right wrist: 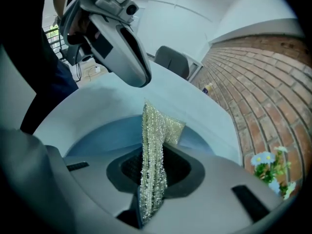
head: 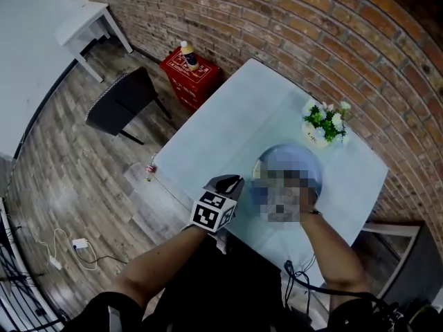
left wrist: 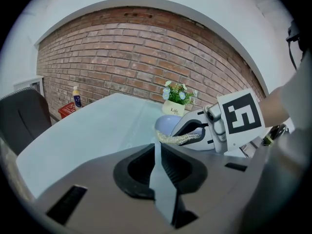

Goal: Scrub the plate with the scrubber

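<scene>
A blue plate [head: 291,159] lies on the pale table [head: 228,123] near its front edge. My right gripper [right wrist: 155,152] is shut on a glittery mesh scrubber [right wrist: 152,126], which hangs over the plate's [right wrist: 97,138] inside. A mosaic patch hides this gripper in the head view. The left gripper view shows it [left wrist: 174,130] with the scrubber [left wrist: 178,139] across the plate [left wrist: 165,123]. My left gripper [head: 232,180] points at the plate's left rim. Its jaws [left wrist: 155,147] stand a thin slit apart with nothing between them. Its tips [right wrist: 142,82] hover over the table just past the rim.
A white pot of flowers [head: 323,124] stands on the table behind the plate, close to the brick wall. On the floor to the left are a red crate [head: 190,78] with a bottle [head: 188,55] on it and a dark chair [head: 124,102].
</scene>
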The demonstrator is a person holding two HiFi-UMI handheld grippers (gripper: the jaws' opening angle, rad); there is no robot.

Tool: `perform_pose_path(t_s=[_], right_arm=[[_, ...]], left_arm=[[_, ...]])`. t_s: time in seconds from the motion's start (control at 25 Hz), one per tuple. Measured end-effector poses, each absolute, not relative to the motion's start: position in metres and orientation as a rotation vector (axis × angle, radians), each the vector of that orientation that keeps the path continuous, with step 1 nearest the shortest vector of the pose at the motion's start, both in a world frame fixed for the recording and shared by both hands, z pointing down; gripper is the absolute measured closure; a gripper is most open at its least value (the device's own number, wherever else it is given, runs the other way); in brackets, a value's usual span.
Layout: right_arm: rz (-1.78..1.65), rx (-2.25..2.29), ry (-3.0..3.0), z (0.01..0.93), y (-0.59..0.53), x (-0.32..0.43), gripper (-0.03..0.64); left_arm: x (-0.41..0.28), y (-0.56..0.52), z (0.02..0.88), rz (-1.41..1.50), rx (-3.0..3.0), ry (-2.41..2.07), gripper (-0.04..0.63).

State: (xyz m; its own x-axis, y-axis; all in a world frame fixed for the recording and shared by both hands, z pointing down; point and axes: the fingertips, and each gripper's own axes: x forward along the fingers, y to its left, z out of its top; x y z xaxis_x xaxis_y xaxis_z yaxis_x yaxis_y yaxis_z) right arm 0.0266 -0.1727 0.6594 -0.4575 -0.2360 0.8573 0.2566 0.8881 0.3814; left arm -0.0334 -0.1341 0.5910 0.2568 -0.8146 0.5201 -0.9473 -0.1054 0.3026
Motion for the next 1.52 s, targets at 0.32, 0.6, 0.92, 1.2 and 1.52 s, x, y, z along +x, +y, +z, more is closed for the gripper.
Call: perform_pose_path(t_s=[0.32,0.6,0.92,1.2,1.52], right_arm=[[-0.547,-0.173,-1.949,0.659,-0.14,0.039,0.546],[-0.51,-0.212,-1.929,0.657,-0.123,0.051,0.546],[-0.435,-0.214,-1.921,0.657,-0.109,0.067,0.546],[-0.371,-0.17,-1.908,0.655,-0.103,0.074,0.546],[-0.26,-0.015,-1.954,0.643,-0.109,0.076,0.546]], left_arm=[[-0.029,-0.138,0.582,0.3,1.982,-1.531,0.557],[-0.03,-0.149,0.571,0.336,2.047,-1.472,0.557],[-0.035,-0.158,0.559,0.344,2.129,-1.404,0.557],[-0.036,-0.164,0.559,0.371,2.188,-1.321,0.557],[-0.034,-0.172,0.57,0.389,2.209,-1.247,0.557]])
